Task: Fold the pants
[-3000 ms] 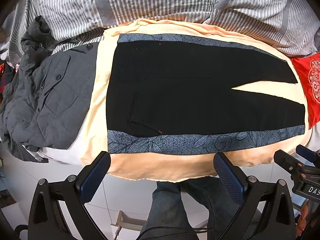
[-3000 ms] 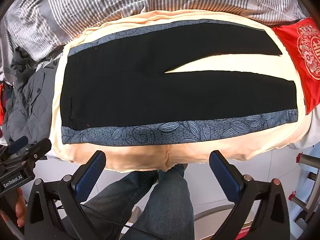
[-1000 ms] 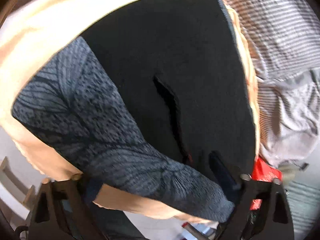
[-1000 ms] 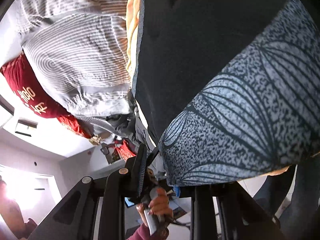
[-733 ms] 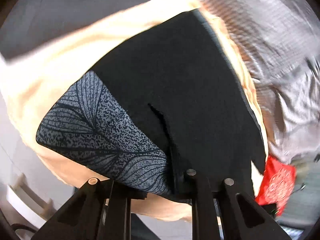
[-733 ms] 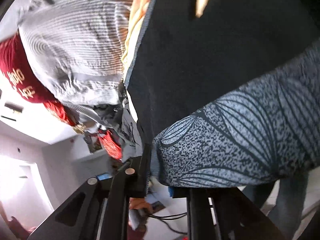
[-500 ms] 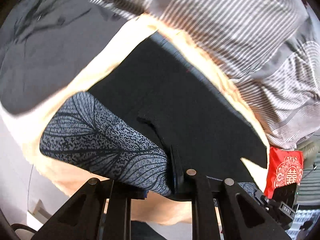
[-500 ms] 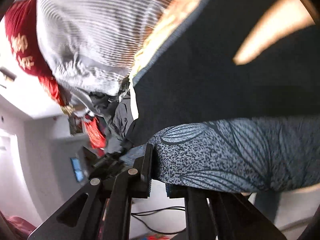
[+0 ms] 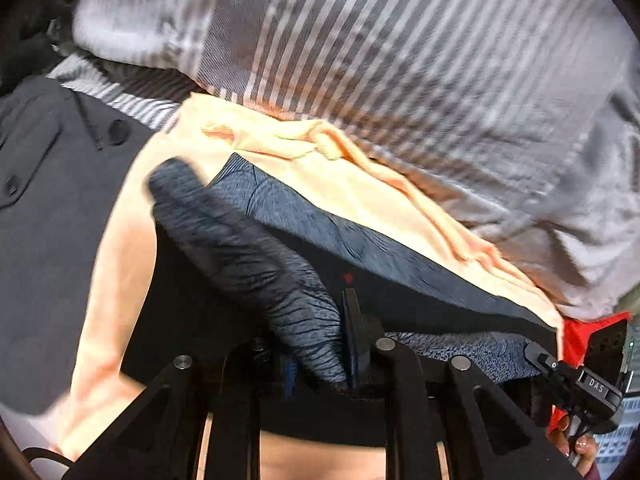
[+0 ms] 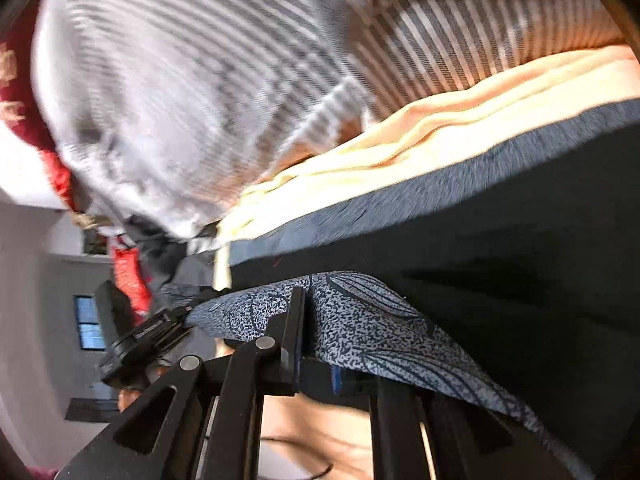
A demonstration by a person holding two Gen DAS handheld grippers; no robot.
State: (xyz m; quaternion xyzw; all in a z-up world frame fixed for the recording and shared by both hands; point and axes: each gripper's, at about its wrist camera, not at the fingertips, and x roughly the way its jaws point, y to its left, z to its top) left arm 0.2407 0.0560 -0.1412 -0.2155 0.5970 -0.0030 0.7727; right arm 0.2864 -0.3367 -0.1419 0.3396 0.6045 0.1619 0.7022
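The pants [image 9: 240,248] are lying on a peach sheet [image 9: 360,184] on the bed, with their near patterned edge lifted and carried over the black middle toward the far patterned band [image 9: 360,240]. The left tool [image 9: 320,360] is gripping that lifted edge: grey-blue leaf-print cloth is bunching between its nearly closed fingers [image 9: 354,332], whose jaws are easing open slightly while the pads are pressing on the cloth. The right tool [image 10: 316,344] is clamping the same edge further along, the printed cloth [image 10: 360,332] draping over its right finger and pinched against its left finger [image 10: 294,320].

The left view is showing a dark grey buttoned garment [image 9: 48,200] beside the sheet, and at the lower right the other tool with a hand [image 9: 576,448] on its handle. The right view is showing instead a room wall with a small window [image 10: 90,322], red cloth [image 10: 128,276] beyond the bed, and the other tool [image 10: 144,340] near the pants' end. Both views are blurred.

The pants are looking black in the body with a mottled grey-blue leaf-print band along each long side; a small red mark [image 9: 347,279] is sitting on the black part by the far band. Grey-and-white striped bedding [image 9: 400,60] is heaped behind the sheet.
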